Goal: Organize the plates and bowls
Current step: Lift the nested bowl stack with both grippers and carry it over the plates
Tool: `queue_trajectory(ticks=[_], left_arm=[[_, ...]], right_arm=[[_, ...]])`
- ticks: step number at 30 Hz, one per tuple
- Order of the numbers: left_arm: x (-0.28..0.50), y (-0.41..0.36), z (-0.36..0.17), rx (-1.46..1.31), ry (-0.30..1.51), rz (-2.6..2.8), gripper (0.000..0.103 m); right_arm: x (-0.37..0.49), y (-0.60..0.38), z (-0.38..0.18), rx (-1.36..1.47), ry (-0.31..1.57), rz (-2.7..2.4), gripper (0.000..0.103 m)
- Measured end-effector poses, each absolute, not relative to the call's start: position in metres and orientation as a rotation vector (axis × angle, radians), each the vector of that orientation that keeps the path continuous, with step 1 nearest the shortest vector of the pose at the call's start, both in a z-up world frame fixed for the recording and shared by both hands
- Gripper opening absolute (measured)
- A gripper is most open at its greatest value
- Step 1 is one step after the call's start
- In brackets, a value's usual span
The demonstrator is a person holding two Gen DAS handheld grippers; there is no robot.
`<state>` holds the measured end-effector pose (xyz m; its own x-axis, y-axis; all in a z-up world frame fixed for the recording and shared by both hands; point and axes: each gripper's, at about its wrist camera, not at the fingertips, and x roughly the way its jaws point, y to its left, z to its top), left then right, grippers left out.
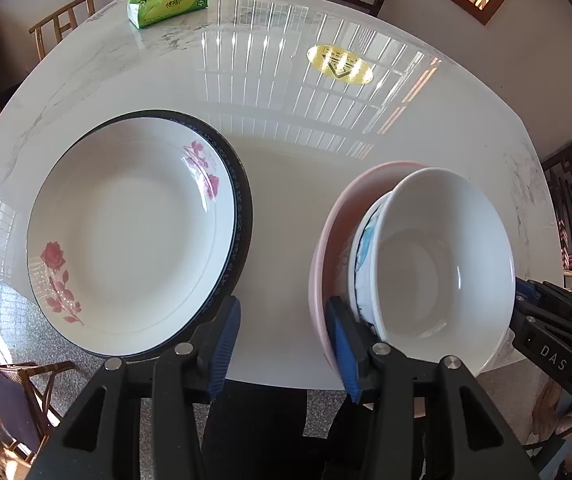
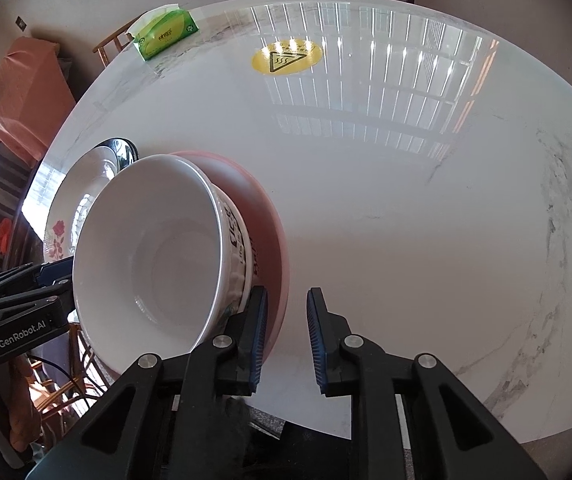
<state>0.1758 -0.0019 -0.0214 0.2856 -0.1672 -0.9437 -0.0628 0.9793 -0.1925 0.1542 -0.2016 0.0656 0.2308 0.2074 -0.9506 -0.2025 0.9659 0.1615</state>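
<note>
On the far left of the marble table, the rose-patterned plate is sitting nested on a dark-rimmed plate whose blue-patterned edge is peeking out along the right side; that pile is looking settled. Beyond it, near the table's far edge, a green tissue pack is lying well apart from everything.

Moving right, I am holding my left gripper with its jaws standing moderately wide and nothing between them but bare table. Its left pad is hanging over the near rim of the plate pile; its right pad is lying against the near left edge of the bowl stack, though I cannot tell whether it is actually touching.

Next comes the stack itself: a plain white bowl is sitting inside a printed bowl, and both are resting in a pink bowl. It is standing close to the table's near edge.

Farthest right, I am keeping my right gripper parted but narrow, gripping nothing; its left pad is just beside the pink rim and its right pad is over open table. So the stack is lying between my two grippers, to the right of the left one and to the left of the right one, with both about equally near. I am judging that any further move turns on closing in from both sides.
</note>
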Motion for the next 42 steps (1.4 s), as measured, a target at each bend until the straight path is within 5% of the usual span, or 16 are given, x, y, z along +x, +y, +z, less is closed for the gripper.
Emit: queue_trajectory(ticks=[3, 16, 23, 25, 27, 42], left_arm=[[0.174, -0.003, -0.021, -0.191, 1.270, -0.075, 0.045], [0.172, 0.004, -0.025, -0.224, 1.266, -0.108, 0.045], [0.167, 0.002, -0.023, -0.208, 1.254, -0.104, 0.042], [0.164, -0.002, -0.021, -0.219, 1.230, -0.129, 0.021], [0.161, -0.014, -0.018, -0.158, 1.212, -0.128, 0.011], [0.164, -0.004, -0.012, -0.223, 1.206, -0.122, 0.010]], right_arm=[[0.158, -0.216, 0.059, 0.057, 1.342, 0.211, 0.059], [0.157, -0.225, 0.053, 0.120, 1.331, 0.274, 0.061], [0.160, -0.213, 0.058, 0.104, 1.350, 0.354, 0.029], [0.158, -0.202, 0.062, 0.078, 1.343, 0.392, 0.011], [0.157, -0.194, 0.066, 0.025, 1.334, 0.391, 0.012], [0.161, -0.203, 0.066, 0.145, 1.337, 0.419, 0.013]])
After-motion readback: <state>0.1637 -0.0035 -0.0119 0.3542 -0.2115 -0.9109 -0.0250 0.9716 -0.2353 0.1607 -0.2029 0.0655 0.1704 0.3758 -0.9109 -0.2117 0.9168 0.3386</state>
